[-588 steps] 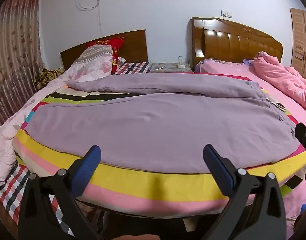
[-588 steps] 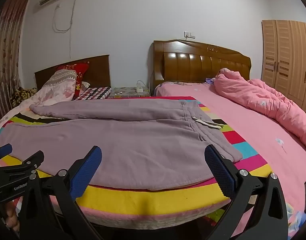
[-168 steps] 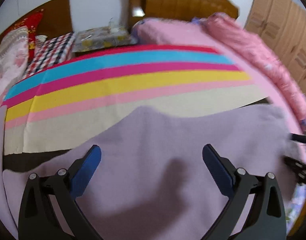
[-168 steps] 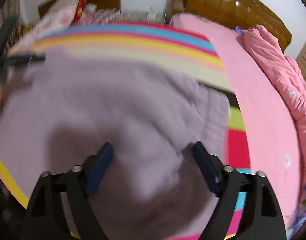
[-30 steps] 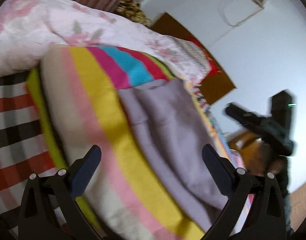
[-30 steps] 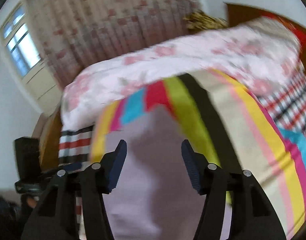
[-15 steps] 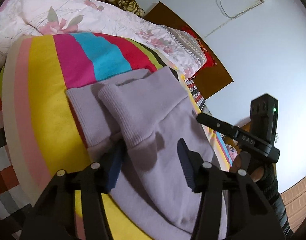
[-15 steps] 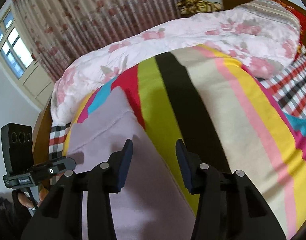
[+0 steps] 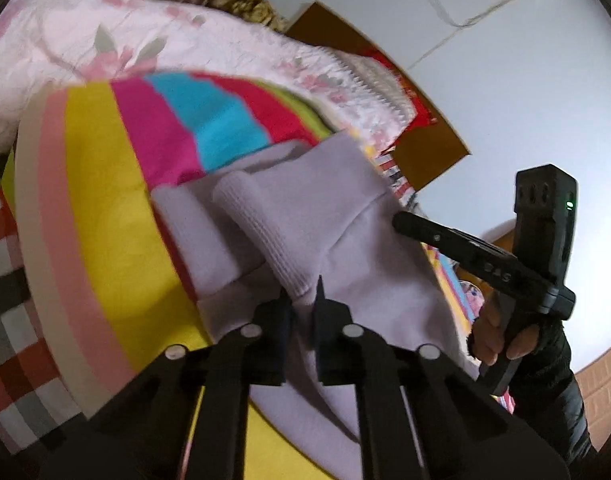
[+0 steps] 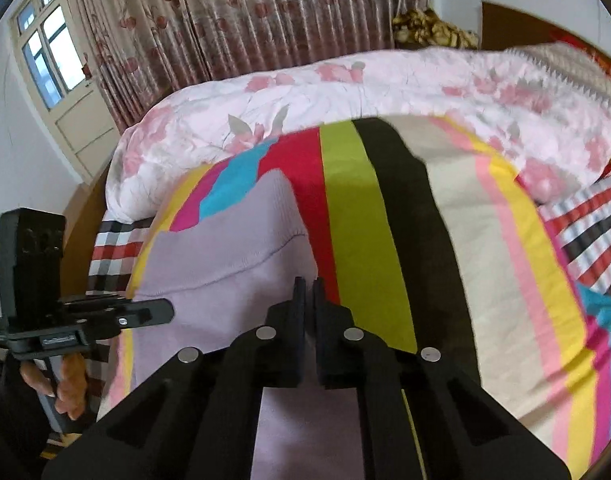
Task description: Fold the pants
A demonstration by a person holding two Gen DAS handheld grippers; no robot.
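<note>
Pants, lilac and already doubled over, lie along the near edge of the striped blanket on the bed, their ribbed cuffs stacked toward the blanket's corner beside the floral quilt.

In the left wrist view, the left gripper has its fingers drawn almost together, with only a thin slot between the tips, and a ribbed cuff runs down into that slot, so the fingers pinch the fabric at the cuff's lower end. A second cuff lies just beside it on the yellow stripe, apart from the fingers. The right gripper shows in this view too, held by a gloved hand; its tip rests against the far edge of the pants just below the fold.

In the right wrist view, the right gripper is likewise squeezed to a narrow gap, its tips sitting at the pants' edge where lilac meets the red stripe of the blanket. Fabric seems to enter the gap from below, though the fingers hide the contact itself. The left gripper reaches in from the pants' opposite edge, its tip over the lilac cloth, held by a bare hand. The quilt lies beyond the blanket's far end, with a curtain behind.
</note>
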